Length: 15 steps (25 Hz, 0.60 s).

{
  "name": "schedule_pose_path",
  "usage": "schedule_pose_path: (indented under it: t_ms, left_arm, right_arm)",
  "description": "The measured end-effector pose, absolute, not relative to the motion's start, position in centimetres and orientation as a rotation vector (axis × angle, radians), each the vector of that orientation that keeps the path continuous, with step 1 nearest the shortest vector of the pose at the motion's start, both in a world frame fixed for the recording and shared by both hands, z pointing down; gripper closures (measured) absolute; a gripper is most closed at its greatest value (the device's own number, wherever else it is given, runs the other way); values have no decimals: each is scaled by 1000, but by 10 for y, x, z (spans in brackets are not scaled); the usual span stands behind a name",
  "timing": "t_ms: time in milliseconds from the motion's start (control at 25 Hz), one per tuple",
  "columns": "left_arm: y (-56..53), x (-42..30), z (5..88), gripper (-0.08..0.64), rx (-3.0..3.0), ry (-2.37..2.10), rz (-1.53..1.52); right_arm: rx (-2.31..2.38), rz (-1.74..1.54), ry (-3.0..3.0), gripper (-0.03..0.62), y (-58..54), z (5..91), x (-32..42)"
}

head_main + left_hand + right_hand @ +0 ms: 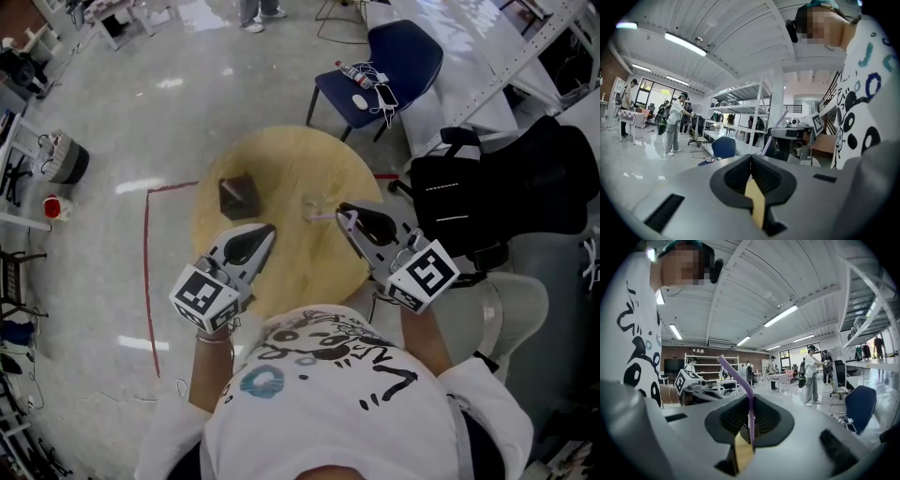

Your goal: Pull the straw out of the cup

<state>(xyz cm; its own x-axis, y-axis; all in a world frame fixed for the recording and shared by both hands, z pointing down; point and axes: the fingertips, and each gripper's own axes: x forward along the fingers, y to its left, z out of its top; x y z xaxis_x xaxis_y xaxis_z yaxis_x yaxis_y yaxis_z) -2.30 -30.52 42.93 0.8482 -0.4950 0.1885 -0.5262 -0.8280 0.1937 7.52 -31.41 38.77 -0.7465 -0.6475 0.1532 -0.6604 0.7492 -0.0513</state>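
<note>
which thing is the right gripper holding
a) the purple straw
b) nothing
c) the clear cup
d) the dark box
a: in the right gripper view the right gripper has its jaws shut on the straw, which rises from between them and bends to the left.

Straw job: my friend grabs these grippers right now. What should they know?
Right gripper: shut on the purple straw.
Left gripper: shut, empty, over the round table.
The clear cup stands on the table just past the right gripper's tips, a dark box to its left.
Done: straw gripped. Whether its end is out of the cup cannot be told.
Left: probably draw it fully clear.
</note>
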Motion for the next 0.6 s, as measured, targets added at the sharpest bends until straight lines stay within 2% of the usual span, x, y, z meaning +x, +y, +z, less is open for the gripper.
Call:
schedule_pose_path:
  t_ms: [600]
  left_arm:
    - [-299,-12,421,544,2812,-743,172]
  right_arm:
    - [997,170,-2895,547,-301,381,75]
